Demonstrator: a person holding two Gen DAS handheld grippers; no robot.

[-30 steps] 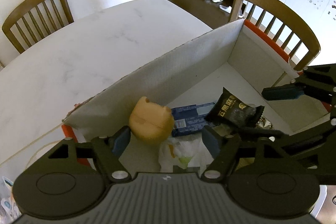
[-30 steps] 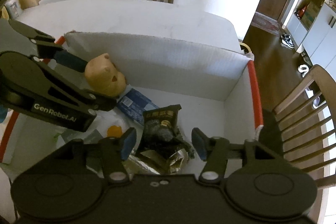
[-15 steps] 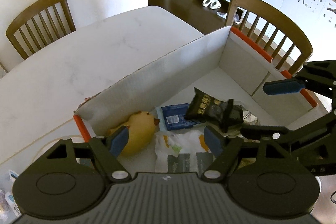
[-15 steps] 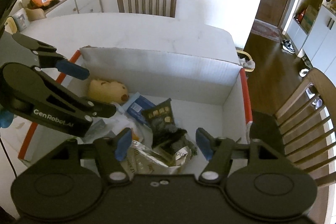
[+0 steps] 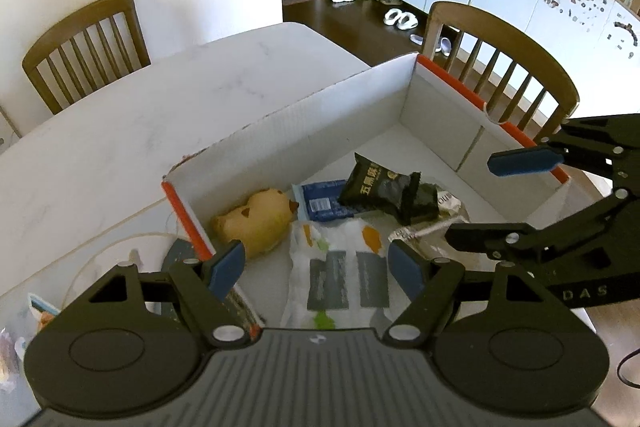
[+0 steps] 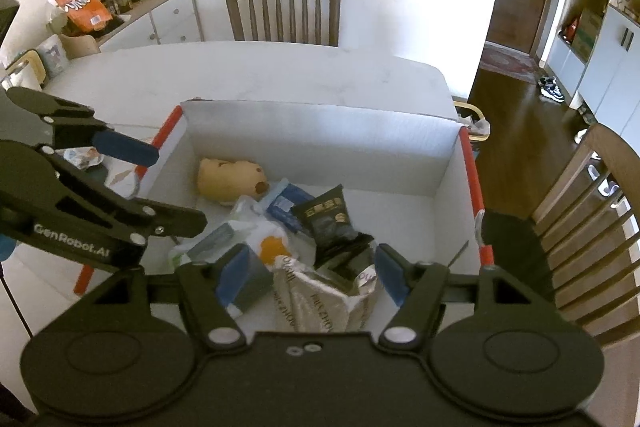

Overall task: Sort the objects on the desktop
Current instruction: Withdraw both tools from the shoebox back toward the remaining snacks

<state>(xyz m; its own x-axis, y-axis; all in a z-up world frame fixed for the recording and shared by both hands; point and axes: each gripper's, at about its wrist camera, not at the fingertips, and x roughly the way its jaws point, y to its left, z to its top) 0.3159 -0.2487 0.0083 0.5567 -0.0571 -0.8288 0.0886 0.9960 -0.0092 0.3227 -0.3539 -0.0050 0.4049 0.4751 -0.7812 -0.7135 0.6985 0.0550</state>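
A white cardboard box (image 5: 320, 131) (image 6: 320, 143) with orange edges sits on the white table. Inside lie a yellow plush toy (image 5: 256, 223) (image 6: 228, 179), a blue packet (image 5: 320, 203) (image 6: 286, 205), a black snack packet (image 5: 376, 187) (image 6: 328, 219), a white bag with orange and green marks (image 5: 340, 267) (image 6: 268, 243) and a silvery packet (image 6: 316, 299). My left gripper (image 5: 316, 263) (image 6: 168, 187) hangs open above the box's left end, holding nothing. My right gripper (image 6: 312, 267) (image 5: 492, 195) hovers over the right part, its jaws opening, with nothing gripped between them.
Wooden chairs stand at the far side (image 6: 284, 11) and the right side (image 5: 500, 67) of the table (image 5: 140, 123). Left of the box lie a thin cable (image 5: 100, 251), a dark disc and small packets. A sideboard (image 6: 160, 19) with clutter stands at the back left.
The plush toy dropped from near my left fingers onto the box floor. Both grippers rose and pulled back from the box, and the jaws widened; the black packet now lies free.
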